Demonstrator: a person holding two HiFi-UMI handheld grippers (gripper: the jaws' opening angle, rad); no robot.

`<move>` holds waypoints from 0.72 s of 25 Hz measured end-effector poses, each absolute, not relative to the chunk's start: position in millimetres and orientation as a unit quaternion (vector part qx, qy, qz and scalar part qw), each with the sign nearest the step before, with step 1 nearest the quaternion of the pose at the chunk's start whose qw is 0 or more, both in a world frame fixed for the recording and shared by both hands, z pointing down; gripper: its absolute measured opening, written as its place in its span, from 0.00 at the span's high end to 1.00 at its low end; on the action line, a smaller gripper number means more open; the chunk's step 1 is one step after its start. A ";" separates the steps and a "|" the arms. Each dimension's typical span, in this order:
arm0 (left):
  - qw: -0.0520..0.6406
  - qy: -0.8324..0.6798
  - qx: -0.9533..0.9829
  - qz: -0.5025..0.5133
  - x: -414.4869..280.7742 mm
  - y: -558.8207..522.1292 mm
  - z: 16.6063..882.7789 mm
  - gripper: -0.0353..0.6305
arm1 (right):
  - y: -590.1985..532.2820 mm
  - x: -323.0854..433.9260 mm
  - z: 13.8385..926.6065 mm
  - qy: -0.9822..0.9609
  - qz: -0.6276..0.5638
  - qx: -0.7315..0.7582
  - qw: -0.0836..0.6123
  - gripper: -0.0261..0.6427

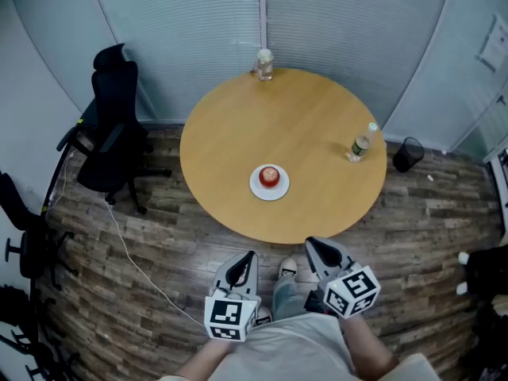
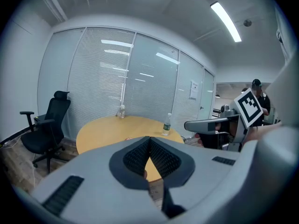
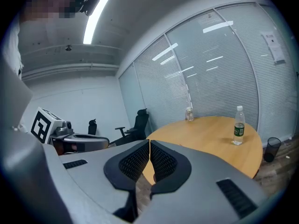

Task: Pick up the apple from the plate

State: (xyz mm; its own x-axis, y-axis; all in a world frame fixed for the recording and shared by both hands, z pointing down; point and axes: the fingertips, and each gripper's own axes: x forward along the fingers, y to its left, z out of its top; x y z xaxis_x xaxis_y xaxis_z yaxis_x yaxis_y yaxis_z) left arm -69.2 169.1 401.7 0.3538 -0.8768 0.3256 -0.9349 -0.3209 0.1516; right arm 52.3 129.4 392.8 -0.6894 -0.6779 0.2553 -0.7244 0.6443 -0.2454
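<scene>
Table, plate with apple, left gripper, right gripper fingers together, mostly hiding apple

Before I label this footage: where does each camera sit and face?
Head view: on the head, steeply down at table and apple; left gripper, right gripper, shoe show.
Left gripper view: on left gripper, along shut jaws toward table; right gripper visible.
Right gripper view: on right gripper, likewise; left gripper visible.
All share the green-labelled bottle.
</scene>
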 end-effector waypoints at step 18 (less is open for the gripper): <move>0.155 -0.604 0.777 0.089 -50.0 9.7 391.7 0.94 | -42.9 70.2 385.1 -0.927 0.155 0.332 0.086 0.91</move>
State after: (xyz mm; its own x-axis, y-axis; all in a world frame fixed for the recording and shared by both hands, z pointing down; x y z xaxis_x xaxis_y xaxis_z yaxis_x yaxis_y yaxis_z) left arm -50.0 9.7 391.7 0.2554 -0.9106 0.3251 -0.9656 -0.2234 0.1328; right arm 70.2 -42.9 385.1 -0.7654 -0.5879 0.2619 -0.6411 0.7322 -0.2300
